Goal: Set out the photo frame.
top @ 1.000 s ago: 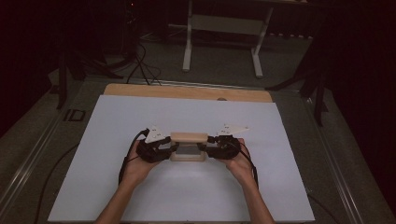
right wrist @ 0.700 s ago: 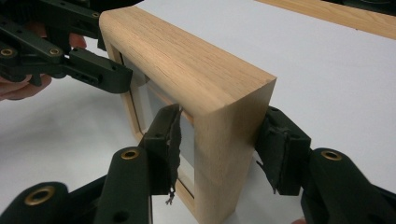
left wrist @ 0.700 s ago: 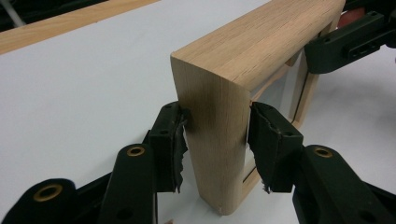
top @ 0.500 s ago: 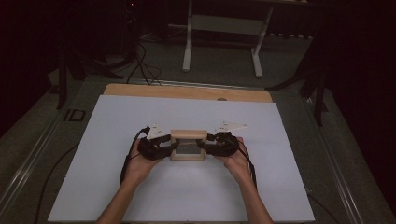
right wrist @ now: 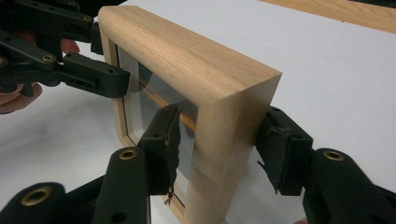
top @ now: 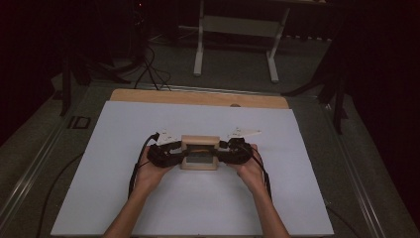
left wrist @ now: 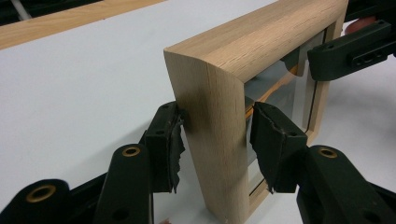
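the wooden frame (top: 199, 152) stands upright on edge just below the centre of the white table (top: 114, 134), its long axis running 9 to 3 o'clock, glass toward the person, with the left gripper (left wrist: 215, 135) straddling its 9 o'clock post, jaws about half open and having just been widening (one pad touching, the other barely clear), and the right gripper (right wrist: 219, 140) likewise around the 3 o'clock post, a gap showing at one pad in the close views alone.

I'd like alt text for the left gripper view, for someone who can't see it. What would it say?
A light wooden picture frame stands upright on a white table, its near side post set between the two black jaws of the left gripper. The left jaw touches the wood; the right one sits close beside it. At the frame's far end, the right gripper reaches in.
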Demonstrator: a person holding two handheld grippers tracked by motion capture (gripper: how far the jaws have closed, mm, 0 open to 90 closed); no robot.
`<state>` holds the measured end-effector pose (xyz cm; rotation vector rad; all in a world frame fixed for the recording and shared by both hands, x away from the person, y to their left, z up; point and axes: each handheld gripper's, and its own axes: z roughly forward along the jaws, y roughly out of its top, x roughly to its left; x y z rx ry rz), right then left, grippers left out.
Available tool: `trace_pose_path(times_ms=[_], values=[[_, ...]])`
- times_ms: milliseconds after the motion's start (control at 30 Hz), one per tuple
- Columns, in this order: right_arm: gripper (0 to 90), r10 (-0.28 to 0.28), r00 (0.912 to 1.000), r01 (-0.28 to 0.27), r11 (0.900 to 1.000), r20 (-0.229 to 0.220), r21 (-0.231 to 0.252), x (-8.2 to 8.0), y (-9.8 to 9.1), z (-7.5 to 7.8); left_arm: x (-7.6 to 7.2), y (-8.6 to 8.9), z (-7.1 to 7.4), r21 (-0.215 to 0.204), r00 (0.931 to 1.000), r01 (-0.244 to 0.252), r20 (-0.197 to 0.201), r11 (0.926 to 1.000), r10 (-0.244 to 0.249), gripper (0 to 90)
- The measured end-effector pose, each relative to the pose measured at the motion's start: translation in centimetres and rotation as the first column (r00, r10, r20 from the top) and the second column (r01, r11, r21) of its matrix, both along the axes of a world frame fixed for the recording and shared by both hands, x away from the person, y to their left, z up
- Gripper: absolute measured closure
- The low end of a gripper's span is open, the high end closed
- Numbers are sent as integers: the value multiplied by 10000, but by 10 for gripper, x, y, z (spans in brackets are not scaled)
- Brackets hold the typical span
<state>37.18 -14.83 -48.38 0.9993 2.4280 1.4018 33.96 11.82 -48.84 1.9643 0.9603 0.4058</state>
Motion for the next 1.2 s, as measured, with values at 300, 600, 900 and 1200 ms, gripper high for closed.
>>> trace_pose_path(times_ms=[300, 600, 900, 1200], values=[[498, 0, 10000, 0, 10000, 5, -26, 0, -1, 0, -1, -2, -1, 250, 9999, 6, -144, 9997, -2, 488], [386, -107, 9999, 107, 9999, 16, -26, -1, -3, 2, -1, 1, 1, 134, 9997, 28, -225, 9999, -25, 436], [350, -179, 9998, 179, 9998, 15, -114, -5, -4, 3, -9, 9, 3, 43, 9999, -9, -160, 10000, 10, 425], [346, -250, 9995, 253, 9996, 204, -132, -13, -15, 10, -20, 27, 9, -16, 9997, -219, -69, 9998, 219, 425]])
